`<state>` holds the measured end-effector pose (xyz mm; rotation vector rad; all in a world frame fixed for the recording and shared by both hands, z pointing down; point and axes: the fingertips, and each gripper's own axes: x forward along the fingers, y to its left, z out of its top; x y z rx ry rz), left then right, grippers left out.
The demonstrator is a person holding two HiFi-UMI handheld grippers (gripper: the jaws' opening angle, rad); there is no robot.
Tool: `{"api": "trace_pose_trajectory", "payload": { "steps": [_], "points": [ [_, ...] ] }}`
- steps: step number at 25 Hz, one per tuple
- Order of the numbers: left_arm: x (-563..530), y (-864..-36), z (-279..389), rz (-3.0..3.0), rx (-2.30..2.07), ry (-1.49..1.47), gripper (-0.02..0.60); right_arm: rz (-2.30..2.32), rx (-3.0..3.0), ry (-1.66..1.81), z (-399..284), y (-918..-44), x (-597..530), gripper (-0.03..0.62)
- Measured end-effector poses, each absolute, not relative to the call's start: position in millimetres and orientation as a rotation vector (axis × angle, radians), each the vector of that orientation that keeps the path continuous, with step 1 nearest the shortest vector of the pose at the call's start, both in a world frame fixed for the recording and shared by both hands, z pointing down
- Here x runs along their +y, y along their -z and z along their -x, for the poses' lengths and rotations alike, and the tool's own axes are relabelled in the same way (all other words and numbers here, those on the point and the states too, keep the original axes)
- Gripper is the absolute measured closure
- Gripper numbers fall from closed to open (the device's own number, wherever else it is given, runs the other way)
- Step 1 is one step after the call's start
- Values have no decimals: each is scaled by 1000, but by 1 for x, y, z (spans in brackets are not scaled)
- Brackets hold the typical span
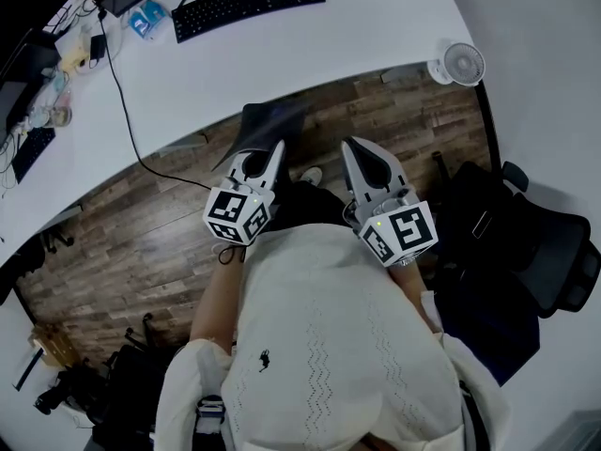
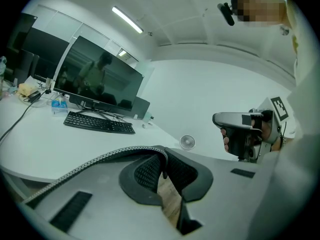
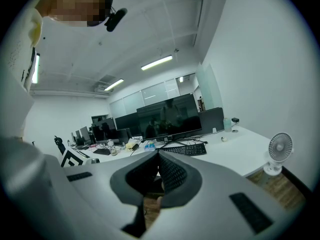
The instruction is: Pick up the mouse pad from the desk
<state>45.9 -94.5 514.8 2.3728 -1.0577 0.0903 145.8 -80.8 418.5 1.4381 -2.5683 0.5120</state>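
Left gripper [image 1: 276, 150] was pinched shut on the mouse pad [image 1: 272, 120], which stuck out at 12 o'clock, clear of the desk [image 1: 282, 54]. Right gripper [image 1: 349, 148] was closed and empty. Best bet: firm pinch, level lift.

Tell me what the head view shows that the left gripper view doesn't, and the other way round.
Only the head view: the black office chair and the flat face of the mouse pad, held in the left tongs, which are shut on it. Only the left gripper view: the ceiling lights and the monitor screen; there the pad shows only edge-on. Both: the keyboard, the small fan, the white desk and the right tongs.
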Motion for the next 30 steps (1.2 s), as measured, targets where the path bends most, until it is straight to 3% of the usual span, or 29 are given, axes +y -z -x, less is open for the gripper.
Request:
{"api": "trace_pose_trajectory", "payload": {
  "steps": [30],
  "points": [
    [-107, -427, -76, -2627, -973, 0, 558, -1657, -2523, -463, -181, -402, -84, 593]
  ]
}}
